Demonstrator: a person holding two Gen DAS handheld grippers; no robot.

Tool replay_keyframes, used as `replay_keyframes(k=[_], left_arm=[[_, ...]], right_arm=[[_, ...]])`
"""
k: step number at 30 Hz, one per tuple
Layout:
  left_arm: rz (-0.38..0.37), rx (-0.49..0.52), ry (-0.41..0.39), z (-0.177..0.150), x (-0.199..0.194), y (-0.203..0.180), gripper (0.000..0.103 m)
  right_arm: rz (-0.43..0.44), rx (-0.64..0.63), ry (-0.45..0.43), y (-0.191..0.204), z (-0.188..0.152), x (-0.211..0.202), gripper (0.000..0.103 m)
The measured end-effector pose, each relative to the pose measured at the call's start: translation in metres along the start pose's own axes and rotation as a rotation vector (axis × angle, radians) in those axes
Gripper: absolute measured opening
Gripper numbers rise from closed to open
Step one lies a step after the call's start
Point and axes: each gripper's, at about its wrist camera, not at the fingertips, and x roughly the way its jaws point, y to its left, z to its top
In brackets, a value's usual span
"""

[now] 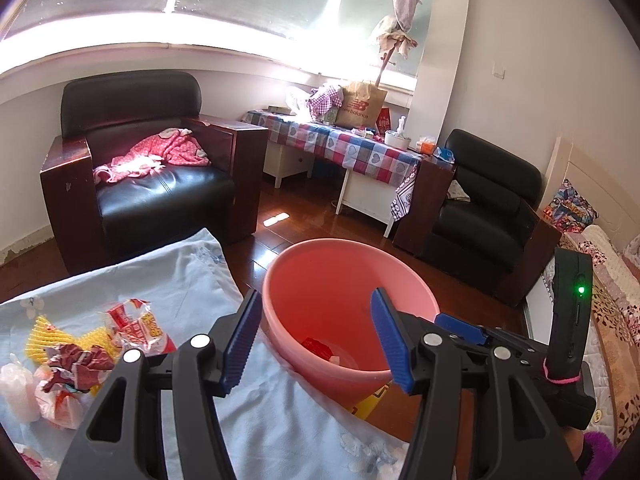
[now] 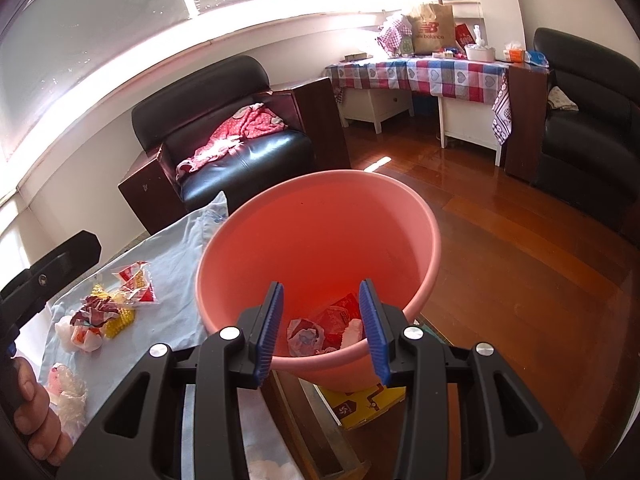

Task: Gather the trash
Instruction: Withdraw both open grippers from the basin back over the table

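Wrappers [image 1: 132, 328] lie heaped on the pale cloth [image 1: 192, 280], left of the pink bucket [image 1: 320, 256], which already holds some. Left gripper [image 1: 316, 344] and right gripper [image 2: 322, 332] hang over it, jaws apart, empty. Light, crinkly pieces may slip from the pads, or a sweeping arm could tip the bucket.

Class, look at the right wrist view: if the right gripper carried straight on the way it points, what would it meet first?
Probably the pink basin: the right gripper, jaws empty, aims into it toward the trash at its bottom. Depth is uncertain.
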Motion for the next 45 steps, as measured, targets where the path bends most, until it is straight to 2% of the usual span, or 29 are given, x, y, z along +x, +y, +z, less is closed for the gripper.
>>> replay_keyframes(k=[7, 12, 16, 18, 27, 32, 38, 41, 45], left_arm=[[0.027, -0.004, -0.029, 0.004, -0.028, 0.012, 0.057], [0.058, 0.014, -0.049, 0.002, -0.056, 0.022, 0.057], [0.107, 0.022, -0.064, 0.001, -0.081, 0.041, 0.057], [0.137, 0.018, -0.068, -0.002, -0.094, 0.052, 0.065], [0.269, -0.048, -0.082, -0.028, -0.151, 0.105, 0.065], [0.360, -0.065, -0.059, -0.054, -0.179, 0.134, 0.065], [0.458, -0.145, 0.005, -0.096, -0.208, 0.171, 0.065], [0.479, -0.202, 0.041, -0.115, -0.210, 0.181, 0.065], [0.462, -0.299, 0.099, -0.141, -0.205, 0.193, 0.065]], right_arm=[[0.030, -0.023, -0.030, 0.015, -0.001, -0.016, 0.040], [0.047, -0.085, -0.032, 0.034, -0.006, -0.026, 0.040], [0.083, -0.115, -0.021, 0.049, -0.009, -0.028, 0.040], [0.110, -0.121, -0.010, 0.056, -0.011, -0.027, 0.040], [0.183, -0.155, 0.040, 0.088, -0.029, -0.020, 0.040], [0.218, -0.203, 0.080, 0.104, -0.042, -0.018, 0.040], [0.271, -0.239, 0.127, 0.129, -0.055, -0.010, 0.040], [0.297, -0.268, 0.146, 0.142, -0.060, -0.007, 0.040], [0.320, -0.293, 0.172, 0.155, -0.069, -0.004, 0.040]])
